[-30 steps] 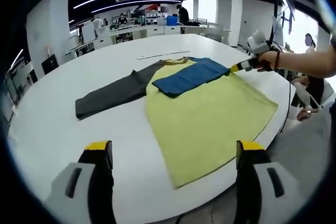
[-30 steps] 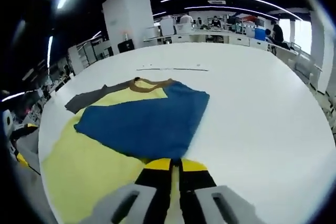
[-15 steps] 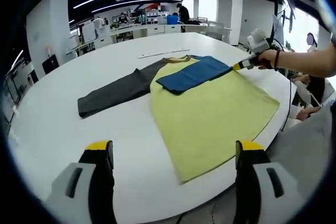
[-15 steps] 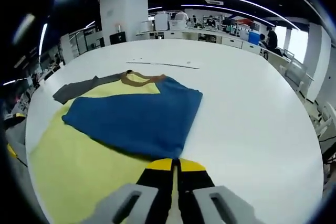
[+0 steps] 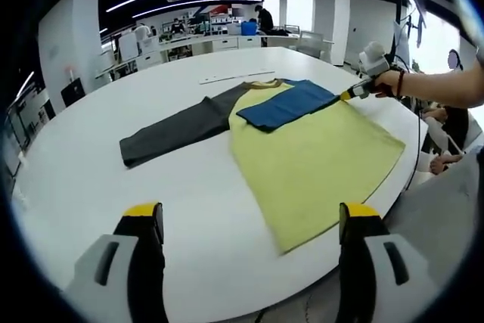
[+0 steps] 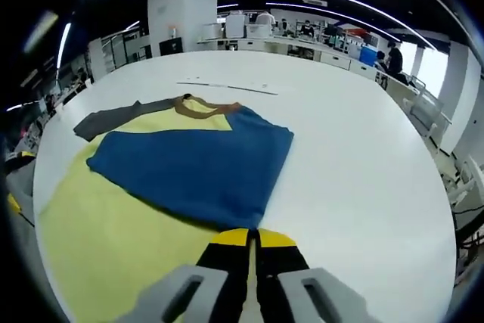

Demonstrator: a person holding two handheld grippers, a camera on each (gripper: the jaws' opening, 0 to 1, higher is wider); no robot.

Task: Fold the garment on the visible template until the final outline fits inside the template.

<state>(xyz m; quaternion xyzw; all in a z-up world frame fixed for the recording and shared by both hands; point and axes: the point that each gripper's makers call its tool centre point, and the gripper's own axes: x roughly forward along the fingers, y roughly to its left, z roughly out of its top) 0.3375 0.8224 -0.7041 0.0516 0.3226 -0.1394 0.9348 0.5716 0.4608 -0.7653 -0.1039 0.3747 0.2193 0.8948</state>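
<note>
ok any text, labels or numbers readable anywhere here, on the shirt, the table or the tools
None can be read.
The shirt, with its blue sleeve and grey sleeve, shows no print or label.
The white table carries a thin strip, too small to tell any marking.
Left tool and right tool: no lettering shows.
Background office signs: too blurred.

The yellow short-sleeved cloth garment (image 5: 314, 160) lies flat on the round white table (image 5: 91, 187), ahead of the left gripper (image 5: 249, 225). Its blue sleeve (image 6: 189, 164) lies folded over its body, directly ahead of the right gripper (image 6: 252, 238), which touches the garment's edge. Its grey sleeve (image 5: 178, 128) stretches away to the left gripper's far left.
</note>
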